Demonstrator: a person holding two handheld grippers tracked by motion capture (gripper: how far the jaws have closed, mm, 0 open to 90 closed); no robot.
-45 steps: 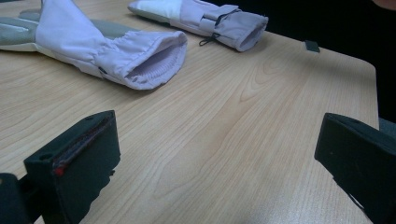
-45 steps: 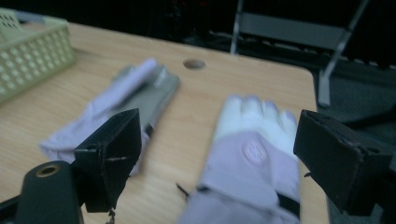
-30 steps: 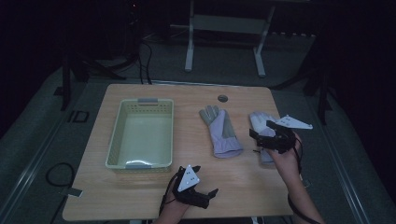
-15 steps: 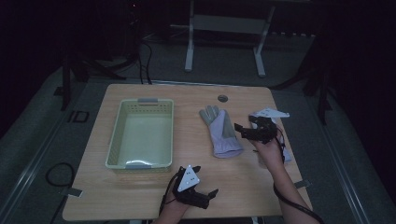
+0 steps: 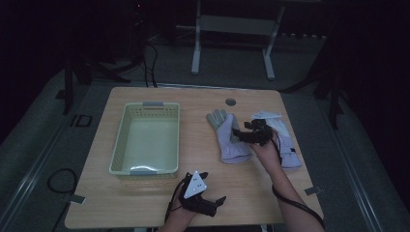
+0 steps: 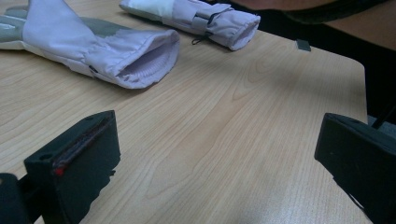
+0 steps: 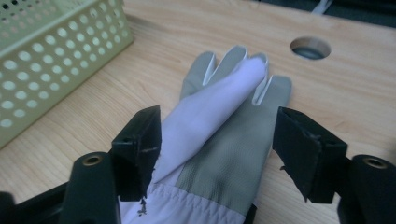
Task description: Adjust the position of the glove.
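1. Over the middle of the nearer glove (image 5: 228,137), the right hand-held gripper (image 5: 238,134) sits low. Its jaws have just been closing in, but they still stand apart on either side of the glove and the pads aren't pressing on it in the right gripper view.
2. That same glove (image 7: 224,126) lies flat on the desk (image 5: 203,104), grey palm patch up with a pale lilac fold across it, fingers pointing toward the round cable hole (image 7: 310,48) in the desk's far part.
3. At the near edge of the desk, the left hand-held gripper (image 5: 212,203) rests with its jaws spread wide and nothing between them, just bare wood grain in the left gripper view.
4. From the left gripper view you can see the open cuff of the glove (image 6: 140,58) facing the camera, ribbed lining visible inside.
5. The second glove (image 5: 285,140) lies just right of the first one, partly under the person's right hand and forearm. In the left gripper view its cuff end (image 6: 219,21) looks cinched with a little strap.
6. The pale green basket (image 5: 121,145) is off to the left of the gloves, well apart from them, with perforated walls (image 7: 42,60) and grey handle clips at both short ends.
7. A small grey tab (image 5: 312,190) sticks to the desk's right edge near the person's forearm.
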